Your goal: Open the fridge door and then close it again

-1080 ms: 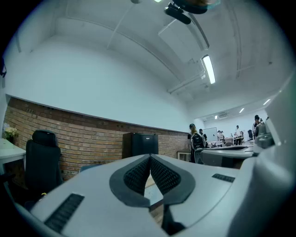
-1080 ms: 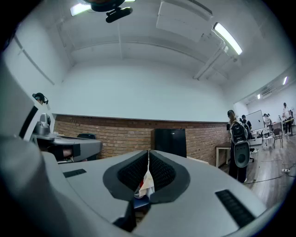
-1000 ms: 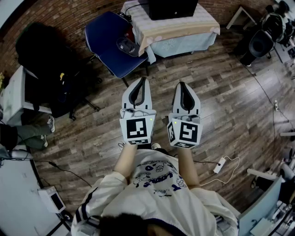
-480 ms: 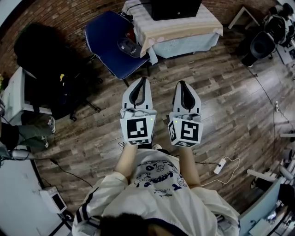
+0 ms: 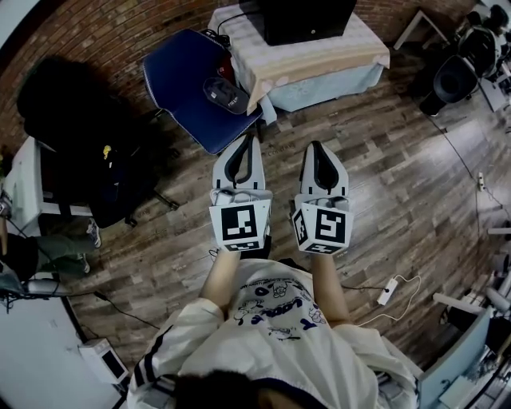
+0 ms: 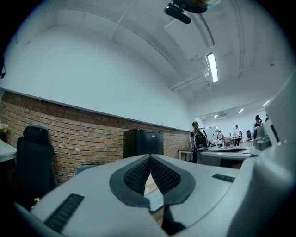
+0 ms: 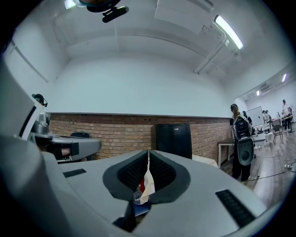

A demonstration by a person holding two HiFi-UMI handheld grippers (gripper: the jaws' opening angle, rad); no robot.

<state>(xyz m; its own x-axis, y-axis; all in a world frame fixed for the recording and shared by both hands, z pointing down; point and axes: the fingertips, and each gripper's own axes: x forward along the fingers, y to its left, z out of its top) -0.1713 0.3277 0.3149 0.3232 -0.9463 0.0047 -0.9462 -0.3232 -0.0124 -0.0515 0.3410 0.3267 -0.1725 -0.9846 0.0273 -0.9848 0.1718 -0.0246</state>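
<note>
A wooden plank floor (image 5: 399, 184) runs up to a brick wall (image 6: 88, 134), and against that wall a cloth-covered worktop (image 5: 303, 62) carries the small black fridge (image 5: 307, 17), which sits at the top edge of the head view with its door shut. Just left of the worktop stands a blue chair (image 5: 188, 76) with a dark rounded object (image 5: 226, 94) on its seat. The person holds the left gripper (image 5: 248, 137) and the right gripper (image 5: 313, 144) side by side and level, both pointed at the fridge. The fingers of each are closed, tips meeting with nothing between them. Over the last second the worktop and chair have slid down the head view toward the grippers, so that the left gripper's tip now overlaps the chair's near edge, while the grippers have kept their pose and spacing. That reads as the person walking forward, so this is judged to be the approach. The door has not been touched, and nothing of the task is done yet. In both gripper views the fridge (image 6: 143, 142) (image 7: 173, 139) stands ahead and well apart from the fingers, so more ground probably has to be covered, skirting the chair, before the door edge can be caught.
</note>
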